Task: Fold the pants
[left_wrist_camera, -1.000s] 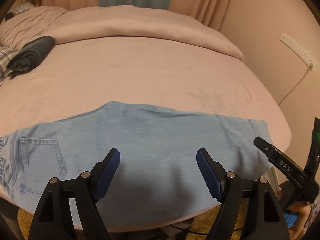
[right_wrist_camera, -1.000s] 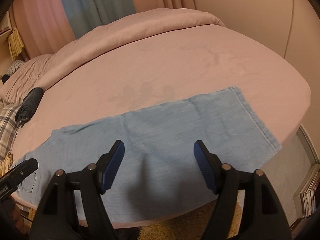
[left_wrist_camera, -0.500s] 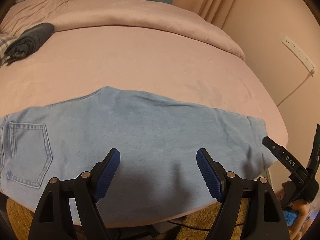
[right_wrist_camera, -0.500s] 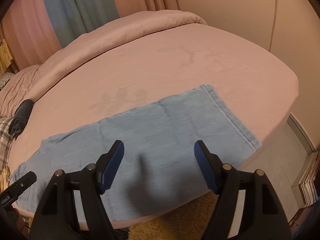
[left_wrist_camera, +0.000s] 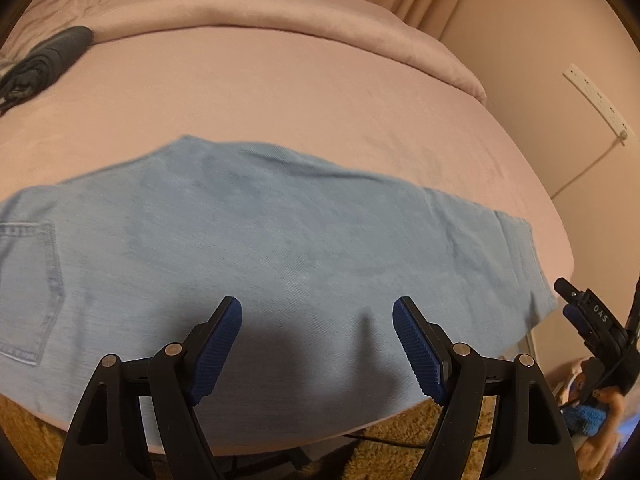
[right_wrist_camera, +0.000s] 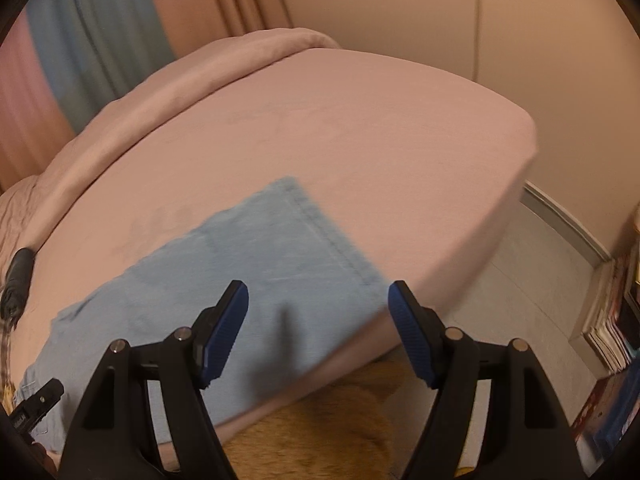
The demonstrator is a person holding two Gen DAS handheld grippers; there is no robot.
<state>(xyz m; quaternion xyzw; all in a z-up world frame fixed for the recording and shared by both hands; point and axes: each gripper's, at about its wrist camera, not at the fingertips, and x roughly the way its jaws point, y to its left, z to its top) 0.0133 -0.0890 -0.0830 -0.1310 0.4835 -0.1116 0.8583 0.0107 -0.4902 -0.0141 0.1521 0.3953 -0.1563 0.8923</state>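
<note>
Light blue denim pants (left_wrist_camera: pixel 260 240) lie flat along the near edge of a pink bed (left_wrist_camera: pixel 280 92), back pocket at the left, leg hem at the right. In the right wrist view the pants (right_wrist_camera: pixel 240 280) end in the stitched hem near the bed's corner. My left gripper (left_wrist_camera: pixel 318 344) is open and empty above the pants' middle. My right gripper (right_wrist_camera: pixel 318 328) is open and empty just above the hem end. The right gripper also shows at the far right of the left wrist view (left_wrist_camera: pixel 592 320).
A dark rolled garment (left_wrist_camera: pixel 44 60) lies at the bed's far left. A folded pink duvet (left_wrist_camera: pixel 260 12) runs along the back. A wall (left_wrist_camera: pixel 560 40) with a power strip and cable is at the right. A tan rug (right_wrist_camera: pixel 328 420) and stacked books (right_wrist_camera: pixel 612 320) are on the floor.
Both grippers have moved closer to the bed and lower. The right wrist view has swung right toward the hem end and bed corner. The pants lie as before.
</note>
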